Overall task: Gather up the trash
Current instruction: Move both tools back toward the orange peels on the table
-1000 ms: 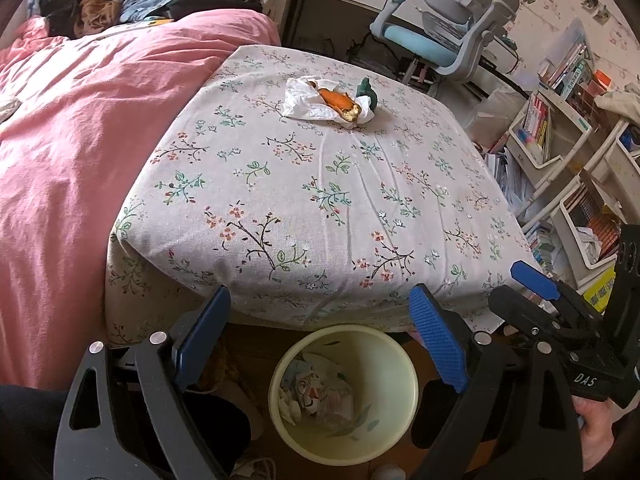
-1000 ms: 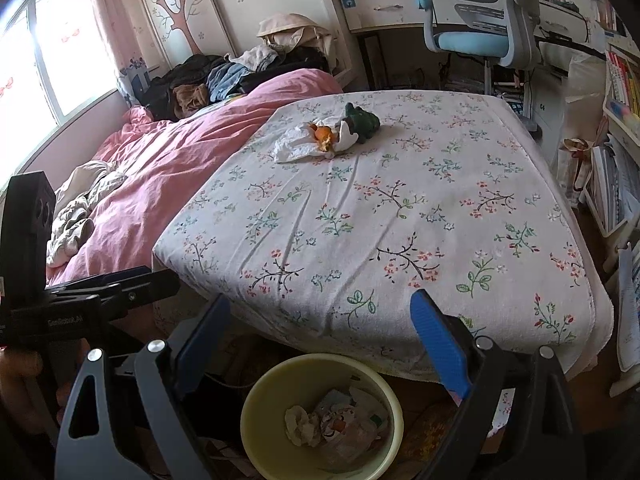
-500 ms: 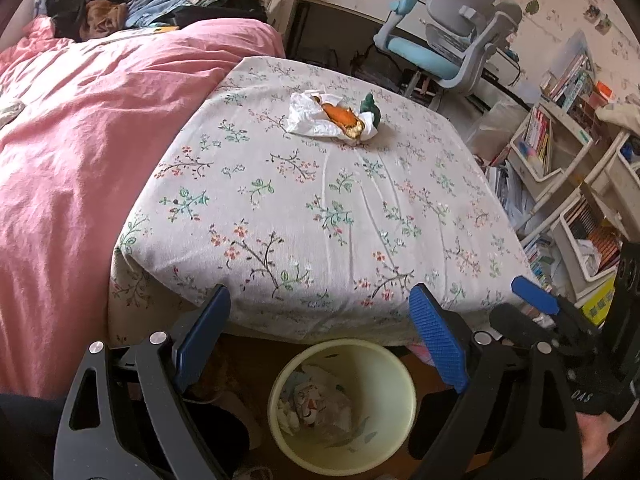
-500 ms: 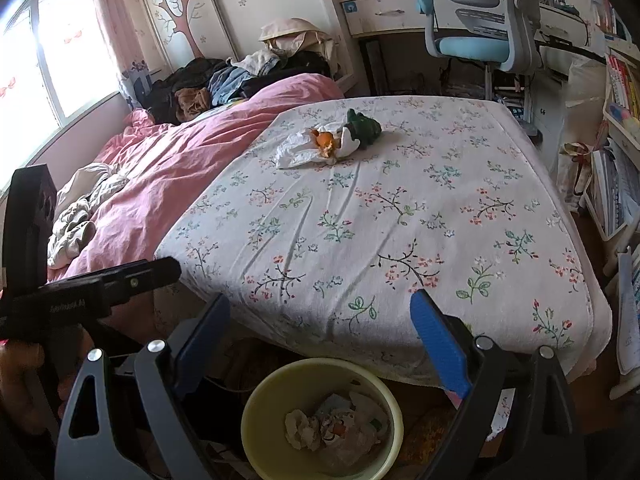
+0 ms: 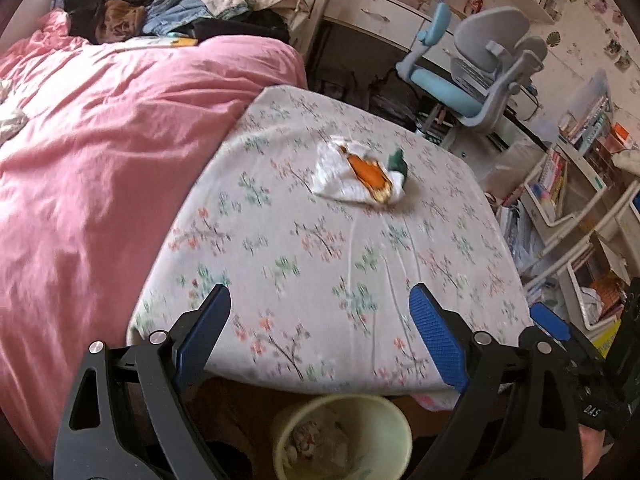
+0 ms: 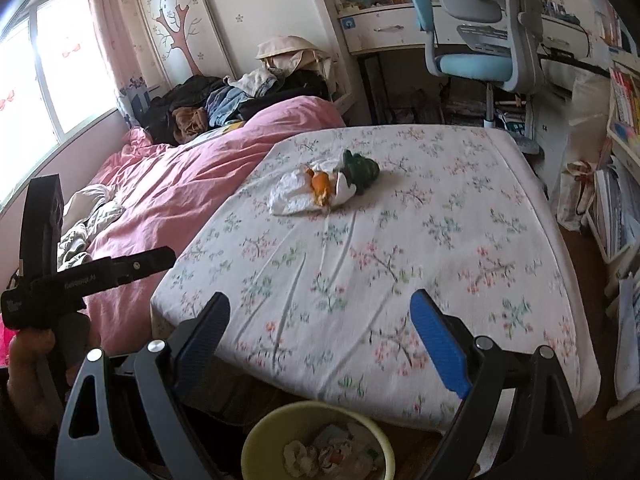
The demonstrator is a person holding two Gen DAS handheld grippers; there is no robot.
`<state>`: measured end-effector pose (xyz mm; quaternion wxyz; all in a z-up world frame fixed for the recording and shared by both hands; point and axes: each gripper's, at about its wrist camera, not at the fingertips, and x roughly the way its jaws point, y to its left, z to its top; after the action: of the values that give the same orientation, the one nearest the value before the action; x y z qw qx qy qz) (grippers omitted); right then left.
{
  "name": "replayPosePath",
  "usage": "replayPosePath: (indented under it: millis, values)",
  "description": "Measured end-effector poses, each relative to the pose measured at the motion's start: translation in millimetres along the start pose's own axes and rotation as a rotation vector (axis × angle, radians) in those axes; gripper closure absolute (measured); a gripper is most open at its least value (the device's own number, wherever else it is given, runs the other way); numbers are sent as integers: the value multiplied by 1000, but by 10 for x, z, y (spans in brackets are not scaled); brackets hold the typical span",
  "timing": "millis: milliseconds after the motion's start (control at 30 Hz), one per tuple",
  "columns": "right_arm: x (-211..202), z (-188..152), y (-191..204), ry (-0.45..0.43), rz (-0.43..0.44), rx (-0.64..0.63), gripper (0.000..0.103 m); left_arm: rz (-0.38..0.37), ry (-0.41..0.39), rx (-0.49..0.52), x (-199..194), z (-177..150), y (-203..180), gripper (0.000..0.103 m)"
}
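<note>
Landmark: floral-sheeted mattress [image 5: 320, 248] [image 6: 400, 248]; everything below is placed against it.
Left tongs [image 5: 320, 328]: spread wide, blue pads [image 5: 438, 344] apart with nothing between them; poised above the near edge of the mattress.
Right tongs [image 6: 320, 332]: likewise spread, holding nothing; over the same near edge, and visible at the lower right corner of the left wrist view [image 5: 560, 344].
Trash on the mattress: a crumpled white wrapper [image 5: 340, 178] [image 6: 294, 194] with an orange piece [image 5: 366, 174] [image 6: 320, 188] lying on it, and a dark green wad [image 5: 398, 160] [image 6: 360, 170] touching its far side; the cluster sits toward the far half of the mattress, well apart from both tongs.
Bin: pale yellow wastebasket [image 5: 400, 432] [image 6: 260, 436] on the floor just below the near edge of the mattress, under the tongs; crumpled papers lie inside it.
Left of the mattress: pink duvet [image 5: 100, 168] [image 6: 192, 184], touching its side; a heap of clothes [image 5: 160, 12] [image 6: 224, 96] beyond the duvet.
Beyond the mattress: blue and grey desk chair [image 5: 480, 72] [image 6: 476, 40].
Right of the mattress: shelves of books [image 5: 560, 176].
Sharpness: both views are blurred by motion.
</note>
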<state>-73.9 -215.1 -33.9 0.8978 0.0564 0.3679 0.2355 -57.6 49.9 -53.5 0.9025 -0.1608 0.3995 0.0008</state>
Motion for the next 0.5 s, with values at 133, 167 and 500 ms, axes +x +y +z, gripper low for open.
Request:
replayPosePath:
  millis: [133,167,500]
  values:
    - [75,6,-1,5,7,8,15,26,-25,1,10,71,11,16]
    - [94,3,14,7,9,5,15,31,-30,3,7,73,7,16]
    - [153,139,-17,-17,5,17,15,66,-71,68,15,102,-123,16]
